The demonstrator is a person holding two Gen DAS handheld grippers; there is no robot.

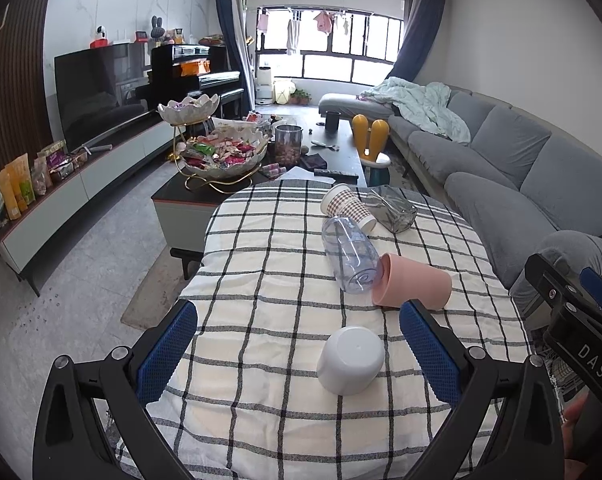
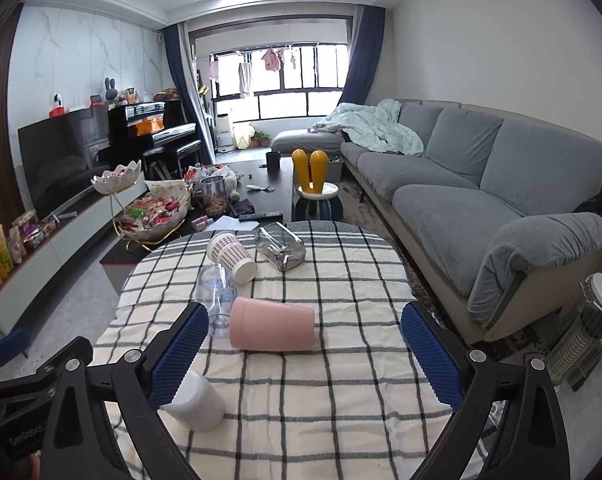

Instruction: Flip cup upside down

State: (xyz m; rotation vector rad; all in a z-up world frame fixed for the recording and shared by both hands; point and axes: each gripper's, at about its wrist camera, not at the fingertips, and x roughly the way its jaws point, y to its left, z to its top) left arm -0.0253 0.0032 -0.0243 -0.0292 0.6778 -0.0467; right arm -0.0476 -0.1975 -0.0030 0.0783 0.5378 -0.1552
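Note:
Several cups rest on a checked tablecloth (image 1: 261, 300). A white cup (image 1: 351, 360) stands upside down between my left gripper's fingers; it also shows in the right wrist view (image 2: 197, 402). A pink cup (image 1: 415, 286) (image 2: 273, 328) lies on its side. A clear plastic cup (image 1: 351, 256) (image 2: 217, 292) lies beside it. A checked paper cup (image 1: 347, 206) (image 2: 231, 256) and a grey glass cup (image 1: 393, 208) (image 2: 281, 248) lie at the far end. My left gripper (image 1: 299, 344) is open and empty. My right gripper (image 2: 305, 350) is open and empty, just short of the pink cup.
A coffee table (image 1: 341, 148) with a tiered snack bowl (image 1: 221, 152) stands beyond the table. A grey sofa (image 2: 481, 192) runs along the right. A TV cabinet (image 1: 81, 184) is on the left. A heater (image 2: 589, 332) stands at the right.

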